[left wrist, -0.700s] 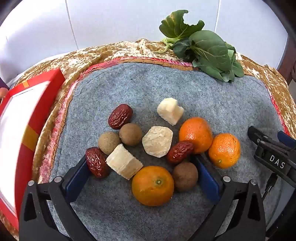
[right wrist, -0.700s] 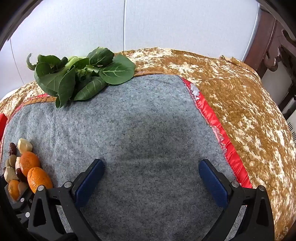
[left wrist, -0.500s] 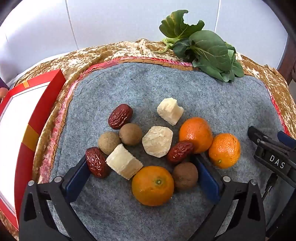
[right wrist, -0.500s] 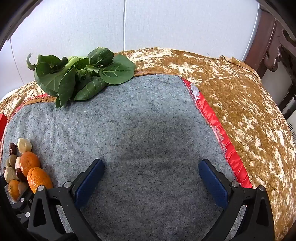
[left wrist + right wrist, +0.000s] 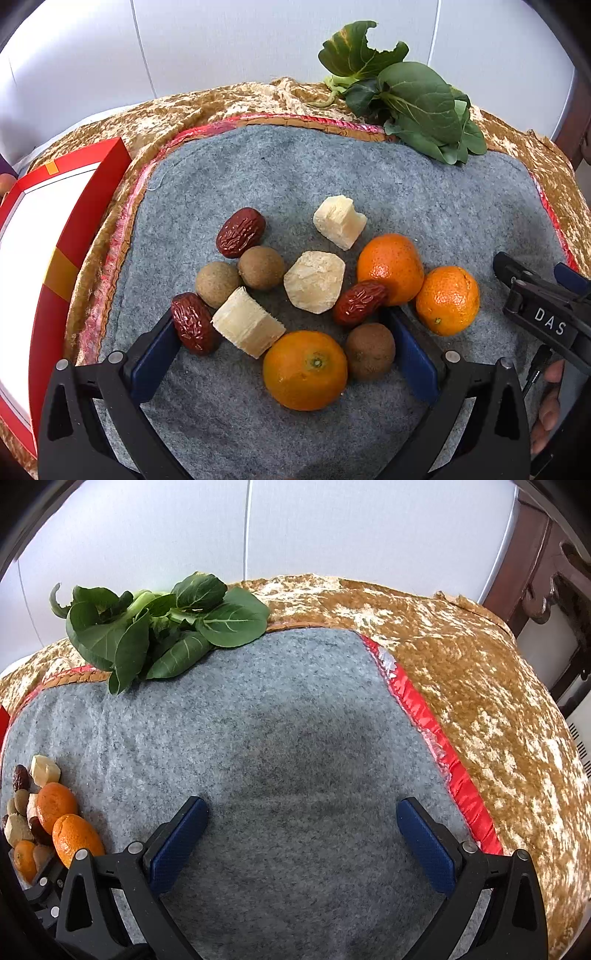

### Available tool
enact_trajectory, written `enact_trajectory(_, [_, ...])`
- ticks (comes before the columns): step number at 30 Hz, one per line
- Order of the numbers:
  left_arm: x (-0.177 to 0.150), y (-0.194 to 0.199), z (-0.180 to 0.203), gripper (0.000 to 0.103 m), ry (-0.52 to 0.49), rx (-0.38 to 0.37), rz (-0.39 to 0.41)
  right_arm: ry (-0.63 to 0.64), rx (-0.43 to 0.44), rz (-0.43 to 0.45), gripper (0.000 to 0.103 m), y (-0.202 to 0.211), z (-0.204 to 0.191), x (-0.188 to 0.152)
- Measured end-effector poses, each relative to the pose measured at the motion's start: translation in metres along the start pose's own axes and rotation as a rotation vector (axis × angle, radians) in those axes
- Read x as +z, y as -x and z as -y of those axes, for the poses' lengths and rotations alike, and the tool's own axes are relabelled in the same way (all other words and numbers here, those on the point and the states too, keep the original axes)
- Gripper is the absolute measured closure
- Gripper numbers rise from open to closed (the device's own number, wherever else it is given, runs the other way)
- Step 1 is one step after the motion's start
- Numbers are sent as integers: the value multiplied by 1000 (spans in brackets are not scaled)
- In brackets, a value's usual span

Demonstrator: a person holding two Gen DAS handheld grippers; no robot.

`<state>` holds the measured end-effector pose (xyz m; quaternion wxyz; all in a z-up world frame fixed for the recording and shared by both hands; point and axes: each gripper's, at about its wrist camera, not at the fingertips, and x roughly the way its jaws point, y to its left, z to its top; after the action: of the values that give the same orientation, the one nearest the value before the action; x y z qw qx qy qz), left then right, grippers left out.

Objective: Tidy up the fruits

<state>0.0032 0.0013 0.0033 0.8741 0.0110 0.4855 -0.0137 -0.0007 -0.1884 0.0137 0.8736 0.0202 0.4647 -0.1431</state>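
Observation:
A heap of fruit lies on the grey felt mat. Three oranges are in it: a near one, a middle one and a right one. Mixed in are three red dates, three brown longans and three pale sugarcane chunks. My left gripper hangs open over the near part of the heap, touching nothing. My right gripper is open over bare felt, the heap at its far left. Its body also shows at the right edge of the left wrist view.
A bunch of green leafy vegetable lies at the mat's far edge. A red and white box stands left of the mat. The mat rests on a gold patterned cloth. A dark wooden chair stands at the right.

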Motion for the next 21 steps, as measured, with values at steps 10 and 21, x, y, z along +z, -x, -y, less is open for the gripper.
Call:
enact_trajectory(10, [7,49,-25,0,-228,-34,-33,116,-4,26,0,38,-13,28])
enact_trajectory(21, [-14,85,-75,0,-261,5,116,63,396,-190,1,87,-52,28])
